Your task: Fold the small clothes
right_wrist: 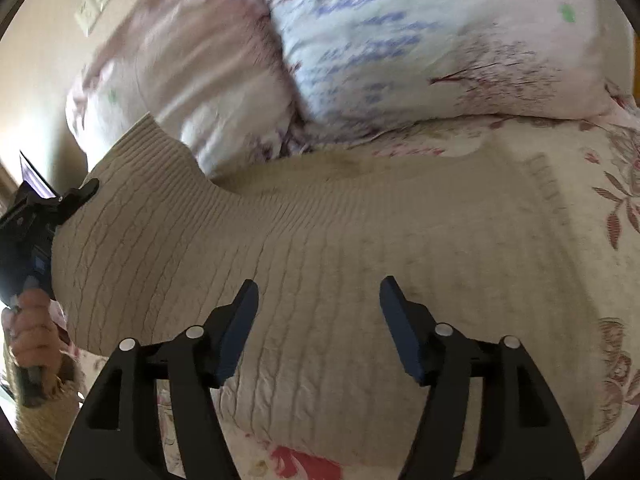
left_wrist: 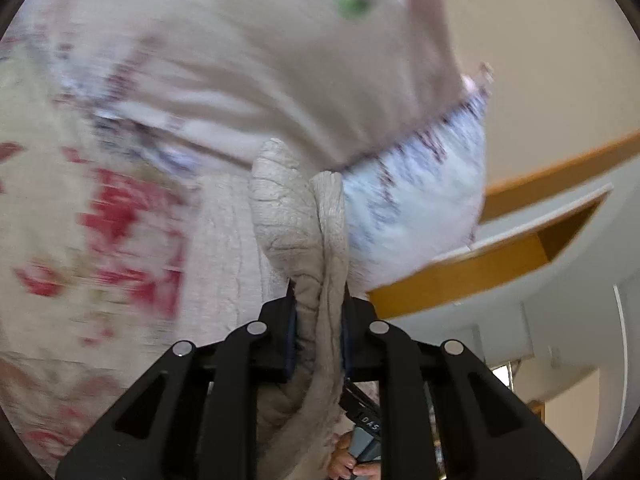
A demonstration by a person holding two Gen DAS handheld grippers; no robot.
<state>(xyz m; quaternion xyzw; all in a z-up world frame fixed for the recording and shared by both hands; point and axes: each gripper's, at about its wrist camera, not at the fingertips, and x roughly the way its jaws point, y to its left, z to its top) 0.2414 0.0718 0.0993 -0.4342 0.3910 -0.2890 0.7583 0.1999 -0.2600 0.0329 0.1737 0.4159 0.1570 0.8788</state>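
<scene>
A beige cable-knit sweater (right_wrist: 320, 240) lies spread on a floral bedspread (right_wrist: 600, 168). My left gripper (left_wrist: 319, 300) is shut on a bunched edge of the sweater (left_wrist: 292, 216) and holds it lifted. In the right wrist view the left gripper (right_wrist: 76, 196) shows at the far left, clamped on the raised sweater edge. My right gripper (right_wrist: 318, 300) is open and empty, hovering just above the middle of the sweater.
Two pillows lean at the head of the bed: a pinkish one (right_wrist: 180, 60) and a white one with blue and red print (right_wrist: 420, 40). A wooden shelf (left_wrist: 500, 256) and a cream wall (left_wrist: 560, 60) stand beyond the bed.
</scene>
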